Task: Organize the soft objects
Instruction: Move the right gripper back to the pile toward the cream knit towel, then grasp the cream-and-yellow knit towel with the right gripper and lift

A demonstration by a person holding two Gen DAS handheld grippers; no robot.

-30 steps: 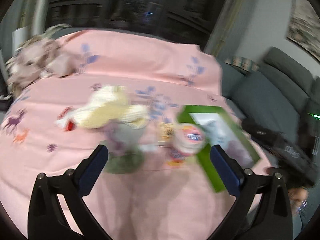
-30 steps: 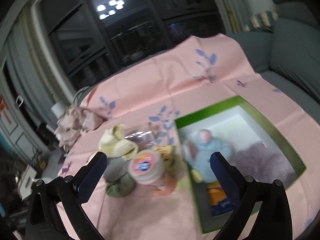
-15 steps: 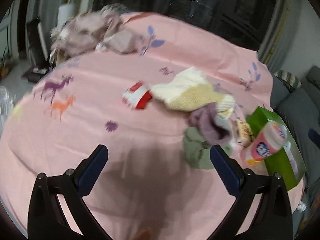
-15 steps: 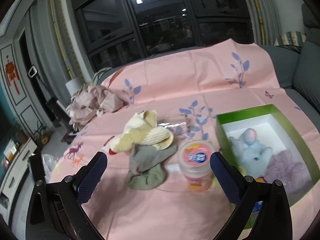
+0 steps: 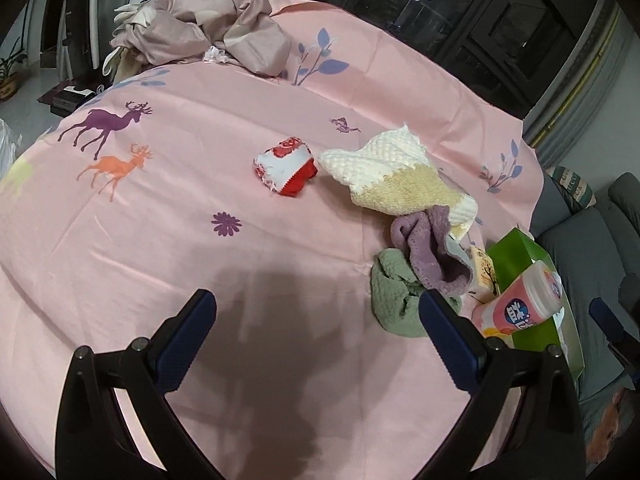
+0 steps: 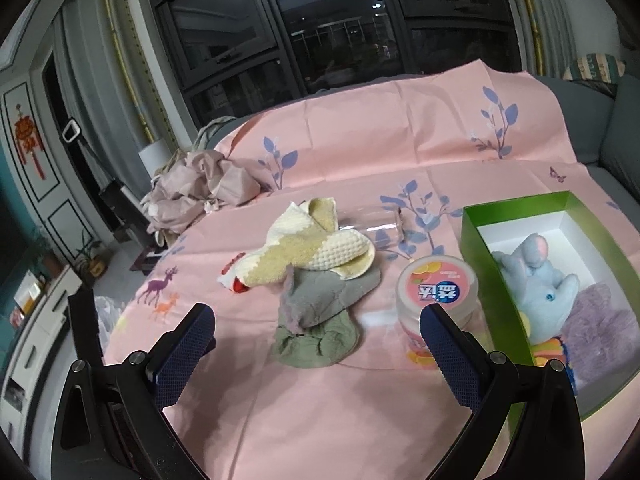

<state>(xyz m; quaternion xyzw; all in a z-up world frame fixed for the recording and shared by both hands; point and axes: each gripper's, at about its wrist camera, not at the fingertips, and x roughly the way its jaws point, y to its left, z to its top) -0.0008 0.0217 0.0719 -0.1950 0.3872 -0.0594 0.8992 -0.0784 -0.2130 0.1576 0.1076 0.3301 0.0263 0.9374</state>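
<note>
Left wrist view shows the left gripper (image 5: 316,316) spread wide and empty above the pink sheet (image 5: 168,208), with a red and white cloth (image 5: 286,166) lying apart from a pile of a cream knit (image 5: 394,176), a purple cloth (image 5: 430,252) and a green cloth (image 5: 394,304). The right gripper (image 6: 316,330) is likewise wide open and holds nothing, hanging near that pile. A pink jar (image 6: 438,298) stands just beside the green box (image 6: 474,252), where a blue plush toy (image 6: 536,276) lies.

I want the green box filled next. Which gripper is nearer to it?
Right. The right gripper has the green box just off its right finger; the left gripper sees the box farther right, beyond the pink jar.
</note>
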